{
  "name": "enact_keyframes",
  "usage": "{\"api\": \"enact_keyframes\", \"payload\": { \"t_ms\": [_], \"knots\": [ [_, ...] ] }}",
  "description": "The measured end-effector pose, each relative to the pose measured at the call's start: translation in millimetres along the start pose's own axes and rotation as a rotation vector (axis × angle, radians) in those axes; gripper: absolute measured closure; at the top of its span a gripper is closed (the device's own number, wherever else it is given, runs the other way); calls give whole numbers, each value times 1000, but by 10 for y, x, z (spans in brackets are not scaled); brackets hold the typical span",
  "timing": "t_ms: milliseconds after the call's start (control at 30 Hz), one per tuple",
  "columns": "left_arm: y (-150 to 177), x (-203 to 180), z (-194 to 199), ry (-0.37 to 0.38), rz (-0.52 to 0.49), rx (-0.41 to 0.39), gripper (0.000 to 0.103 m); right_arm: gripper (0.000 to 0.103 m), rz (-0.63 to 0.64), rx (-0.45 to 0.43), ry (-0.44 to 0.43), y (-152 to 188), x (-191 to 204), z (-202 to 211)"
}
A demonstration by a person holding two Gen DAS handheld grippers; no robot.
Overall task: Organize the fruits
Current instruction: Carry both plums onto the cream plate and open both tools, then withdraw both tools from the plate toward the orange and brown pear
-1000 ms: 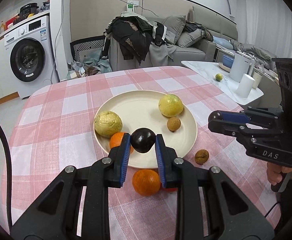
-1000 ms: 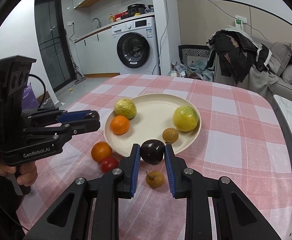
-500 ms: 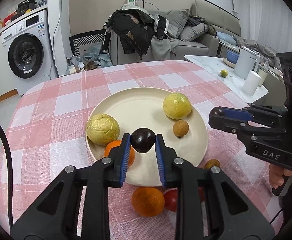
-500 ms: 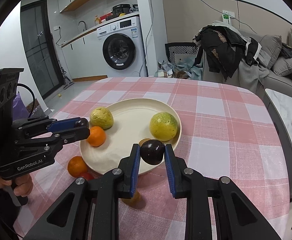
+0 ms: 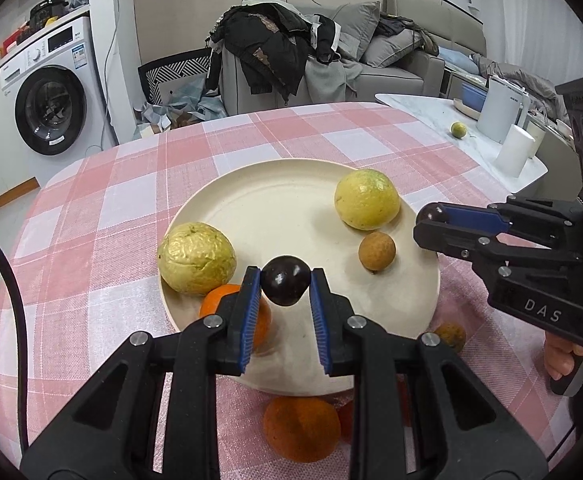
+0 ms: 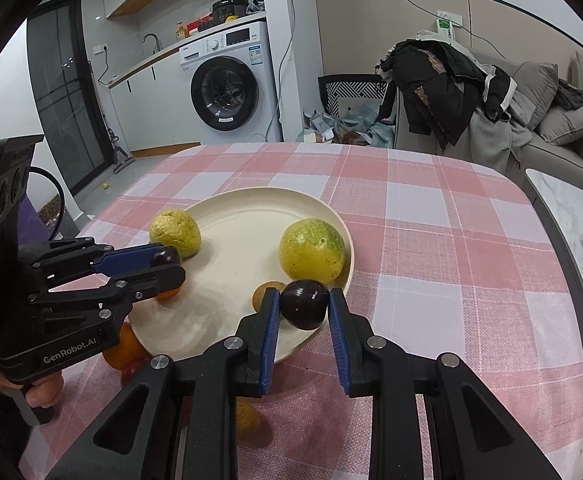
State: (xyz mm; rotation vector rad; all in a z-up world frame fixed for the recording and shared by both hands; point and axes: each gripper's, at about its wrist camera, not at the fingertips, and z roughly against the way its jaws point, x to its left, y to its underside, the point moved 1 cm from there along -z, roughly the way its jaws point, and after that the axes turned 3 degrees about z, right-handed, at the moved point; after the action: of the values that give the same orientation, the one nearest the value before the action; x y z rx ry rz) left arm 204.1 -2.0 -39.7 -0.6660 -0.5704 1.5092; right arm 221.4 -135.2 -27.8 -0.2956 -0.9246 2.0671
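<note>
In the left wrist view, the left claw pinches a dark purple fruit at the frame's centre, over the near part of the cream plate. On the plate lie a wrinkled yellow fruit at left, a smooth yellow-green fruit at upper right, a small brown fruit below it, and an orange half hidden behind the claw's left finger. At right the right claw pinches a second dark fruit, only its tip visible. This view alone shows another orange on the checked counter at the bottom, and the side table's white kettle. In the right wrist view, the right claw pinches its dark fruit in full over the plate's right rim, beside the yellow-green fruit. At left, the left claw grips its fruit by the wrinkled one. Only here does a hand show under that tool.
</note>
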Motion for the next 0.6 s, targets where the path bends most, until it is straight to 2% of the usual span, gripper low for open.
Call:
{"api": "enact_keyframes", "payload": {
  "t_ms": [233, 467, 533, 600],
  "knots": [
    [0, 12, -31, 15, 13, -6, 81, 78, -4, 7, 3, -1, -8, -52],
    [-2, 10, 40, -3, 4, -19, 79, 75, -16, 18, 18, 8, -32, -76],
    [-2, 21, 98, 4, 11, -27, 69, 75, -24, 11, 19, 7, -48, -50],
    [2, 48, 187, 11, 24, -46, 58, 69, -38, 6, 22, 18, -68, -17]
  ]
}}
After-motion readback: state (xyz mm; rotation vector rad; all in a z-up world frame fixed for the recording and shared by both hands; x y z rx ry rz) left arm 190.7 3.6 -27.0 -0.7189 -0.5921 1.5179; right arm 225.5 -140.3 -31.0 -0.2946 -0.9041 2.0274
